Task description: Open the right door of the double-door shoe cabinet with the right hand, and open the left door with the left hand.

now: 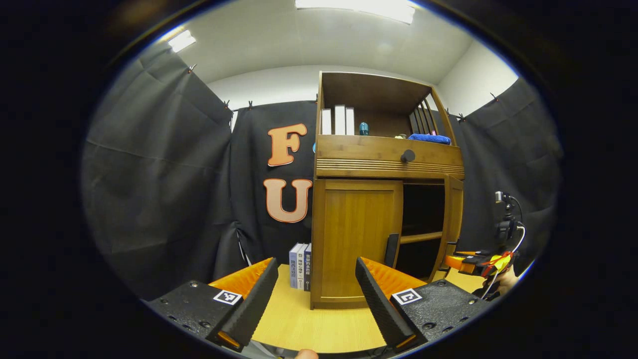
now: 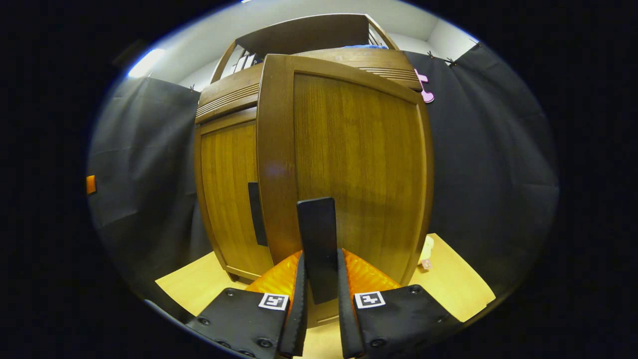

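The brown wooden right door (image 2: 349, 169) swings open, right gripper (image 2: 319, 299) fingers clamped on its black handle (image 2: 317, 239); keep pulling along the hinge arc. Left gripper (image 1: 314, 304) gapes empty.

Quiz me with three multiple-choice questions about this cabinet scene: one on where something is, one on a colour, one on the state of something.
1. Where do the books stand?
A. On the table, left of the cabinet
B. Inside the open cabinet half
C. On the floor under the table

2. What colour is the cloth on the top shelf?
A. Red
B. Blue
C. White

3. How do the doors stand?
A. Both closed
B. Both open
C. Right door open, left door closed

Answers:
1. A: in the left gripper view they stand upright on the table beside the cabinet's left wall.
2. B: the folded cloth is bright blue.
3. C: the right door is swung out, with the right gripper shut on its handle; the left door lies flush, and the left gripper is open short of it.
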`<state>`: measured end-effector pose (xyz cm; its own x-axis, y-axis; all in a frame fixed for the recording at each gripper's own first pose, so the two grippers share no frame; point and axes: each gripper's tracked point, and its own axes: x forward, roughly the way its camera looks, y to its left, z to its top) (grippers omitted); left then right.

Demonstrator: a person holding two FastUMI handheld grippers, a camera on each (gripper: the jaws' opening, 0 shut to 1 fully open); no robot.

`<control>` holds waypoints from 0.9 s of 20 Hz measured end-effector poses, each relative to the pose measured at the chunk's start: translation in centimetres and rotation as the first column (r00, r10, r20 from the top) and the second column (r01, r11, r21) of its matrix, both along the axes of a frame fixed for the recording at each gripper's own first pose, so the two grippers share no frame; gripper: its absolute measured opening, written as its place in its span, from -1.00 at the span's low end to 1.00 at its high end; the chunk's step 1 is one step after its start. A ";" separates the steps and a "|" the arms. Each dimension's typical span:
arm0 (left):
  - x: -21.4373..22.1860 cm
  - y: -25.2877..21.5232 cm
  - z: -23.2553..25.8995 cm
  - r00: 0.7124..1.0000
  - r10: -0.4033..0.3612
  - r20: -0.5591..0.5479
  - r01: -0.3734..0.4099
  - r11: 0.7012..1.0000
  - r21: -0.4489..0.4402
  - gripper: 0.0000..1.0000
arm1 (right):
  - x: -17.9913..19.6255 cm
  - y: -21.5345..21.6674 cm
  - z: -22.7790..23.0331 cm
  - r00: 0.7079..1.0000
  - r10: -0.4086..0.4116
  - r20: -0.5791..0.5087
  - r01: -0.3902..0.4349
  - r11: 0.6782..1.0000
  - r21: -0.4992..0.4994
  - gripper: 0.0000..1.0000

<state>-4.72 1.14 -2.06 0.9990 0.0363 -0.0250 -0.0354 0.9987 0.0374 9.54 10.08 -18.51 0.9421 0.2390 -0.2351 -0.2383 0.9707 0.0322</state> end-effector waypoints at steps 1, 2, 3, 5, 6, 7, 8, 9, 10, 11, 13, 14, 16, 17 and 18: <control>-0.1 -0.2 0.0 1.000 -0.002 0.002 0.002 1.000 -0.002 0.84 | -0.5 -0.6 0.2 1.000 -0.003 0.001 0.003 1.000 0.001 -0.38; -0.1 -0.5 0.1 1.000 -0.007 0.004 0.007 1.000 -0.004 0.83 | -1.0 -1.1 0.4 1.000 -0.004 -0.001 0.004 1.000 0.001 -0.37; -0.1 -0.8 0.1 1.000 -0.011 0.006 0.011 1.000 -0.007 0.83 | -1.4 -1.7 0.5 1.000 -0.008 -0.002 0.008 1.000 0.002 -0.22; -0.2 -1.5 0.1 1.000 -0.022 0.006 0.022 1.000 -0.009 0.84 | -2.3 -2.9 0.6 1.000 -0.021 -0.004 0.021 1.000 -0.002 -0.22; -0.1 -1.9 0.1 1.000 -0.028 0.005 0.028 1.000 -0.009 0.89 | -2.7 -3.4 0.7 1.000 -0.030 -0.004 0.030 1.000 -0.006 -0.25; -0.2 -2.2 0.1 0.999 -0.034 0.004 0.034 0.999 -0.010 0.94 | -3.1 -4.1 0.9 0.999 -0.040 -0.004 0.040 0.999 -0.008 -0.28; -0.1 -2.5 0.1 0.999 -0.039 0.004 0.039 0.999 -0.009 0.94 | -3.5 -4.7 0.9 0.999 -0.052 -0.003 0.052 0.999 -0.006 -0.31; -0.2 -2.8 0.1 0.999 -0.044 0.004 0.044 0.999 -0.008 0.92 | -3.8 -5.2 1.0 0.998 -0.061 -0.003 0.061 0.998 -0.009 -0.31; -0.3 -3.1 0.1 0.999 -0.049 0.004 0.049 0.999 -0.007 0.90 | -4.0 -5.7 1.1 0.997 -0.071 -0.002 0.071 0.997 -0.012 -0.31; -0.2 -3.4 0.1 0.999 -0.054 0.006 0.054 0.999 -0.008 0.88 | -4.3 -6.2 1.2 0.997 -0.081 -0.001 0.081 0.997 -0.017 -0.23; -0.2 -3.9 0.2 0.998 -0.063 0.009 0.063 0.998 -0.011 0.83 | -4.7 -7.1 1.4 0.994 -0.108 0.000 0.108 0.994 -0.015 -0.41; -0.1 -4.2 0.2 0.998 -0.068 0.009 0.068 0.998 -0.013 0.83 | -4.6 -7.5 1.2 0.993 -0.115 -0.007 0.115 0.993 -0.028 -0.59; -0.2 -4.5 0.1 0.997 -0.075 0.008 0.076 0.997 -0.015 0.83 | -5.6 -8.8 1.5 0.992 -0.127 0.002 0.127 0.991 -0.038 -0.60; -0.1 -4.7 0.0 0.997 -0.079 0.007 0.079 0.997 -0.015 0.83 | -5.9 -9.6 1.7 0.991 -0.136 0.005 0.136 0.990 -0.042 -0.70; 0.0 -4.9 -0.1 0.997 -0.082 0.006 0.082 0.997 -0.015 0.83 | -6.1 -10.1 1.6 0.990 -0.144 0.004 0.144 0.989 -0.044 -0.70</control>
